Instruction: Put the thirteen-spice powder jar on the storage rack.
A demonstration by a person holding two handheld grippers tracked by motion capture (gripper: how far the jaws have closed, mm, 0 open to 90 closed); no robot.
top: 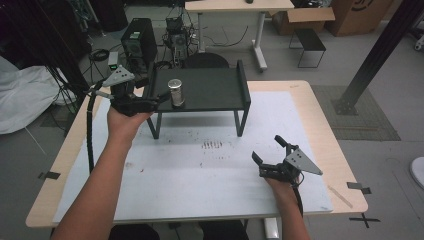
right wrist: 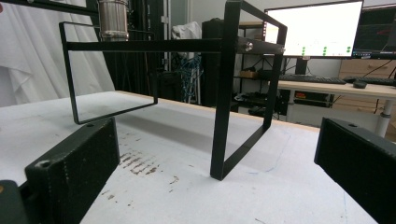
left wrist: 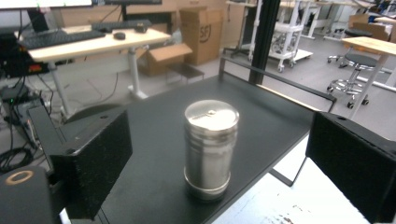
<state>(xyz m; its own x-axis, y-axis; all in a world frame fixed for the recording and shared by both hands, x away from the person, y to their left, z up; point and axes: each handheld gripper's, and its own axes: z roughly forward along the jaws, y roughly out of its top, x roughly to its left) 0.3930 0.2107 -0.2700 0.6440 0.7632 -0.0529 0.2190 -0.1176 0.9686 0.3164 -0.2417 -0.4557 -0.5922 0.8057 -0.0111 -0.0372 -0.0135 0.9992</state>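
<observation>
Left gripper (top: 159, 100) jaws stand wide apart, pads clear of the metal shaker (left wrist: 210, 148) on both sides, nothing pinched; right gripper (top: 270, 156) jaws also apart and empty. Shaker stands upright on the black shelf (top: 210, 90), near its front-left edge, lid on top. Step in hand looks like letting go at the shelf, or lining up for a pick; can't tell which from this. Either way: keep the jaws level and centred on the can, don't clip its side with a pad because it sits close to the shelf edge and would tip off easily. If backing out, pull straight away along the jaw line. Pose: left forearm reaches forward from the bottom left of the high view, hand at shelf height, gripper pointing level toward the shaker. Right hand rests low on the white table mat (top: 220, 170), front right, gripper aimed at the shelf's legs, well apart from the shaker.
</observation>
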